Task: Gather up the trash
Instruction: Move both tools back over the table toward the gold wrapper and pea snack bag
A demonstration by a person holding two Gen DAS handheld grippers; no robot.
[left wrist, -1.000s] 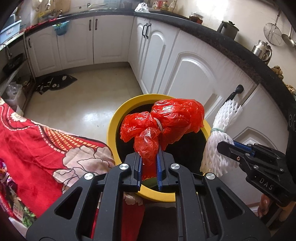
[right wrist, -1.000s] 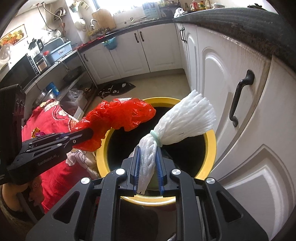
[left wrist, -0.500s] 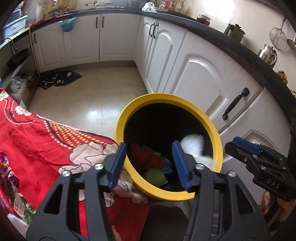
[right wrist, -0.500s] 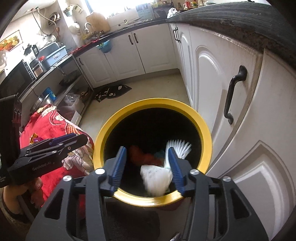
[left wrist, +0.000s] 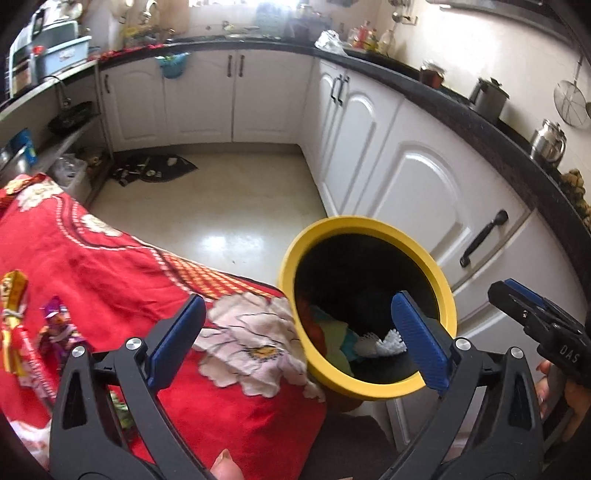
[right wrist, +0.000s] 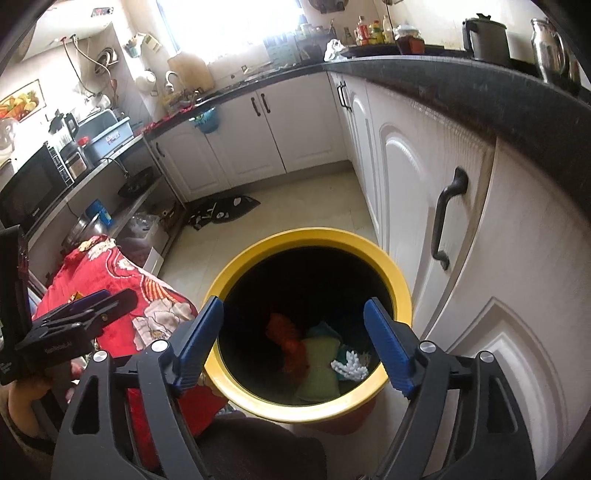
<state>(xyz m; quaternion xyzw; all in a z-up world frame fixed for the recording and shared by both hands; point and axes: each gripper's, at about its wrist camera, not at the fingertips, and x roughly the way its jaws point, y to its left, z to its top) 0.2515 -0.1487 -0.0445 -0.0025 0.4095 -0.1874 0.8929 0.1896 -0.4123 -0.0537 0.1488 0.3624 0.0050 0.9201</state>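
Both my hand-held grippers are open and empty; the left hand-held gripper (left wrist: 299, 338) is nearer the wrappers (left wrist: 22, 332) lying to its left on the red cloth (left wrist: 110, 266); the right hand-held gripper (right wrist: 295, 347) hovers over the yellow bin (right wrist: 400, 291).

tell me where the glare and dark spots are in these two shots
Right wrist view: the window is blown out and the yellow bin is black inside. Left wrist view: glare patch on the floor, cabinets slightly blurred, edges bent by the fisheye.
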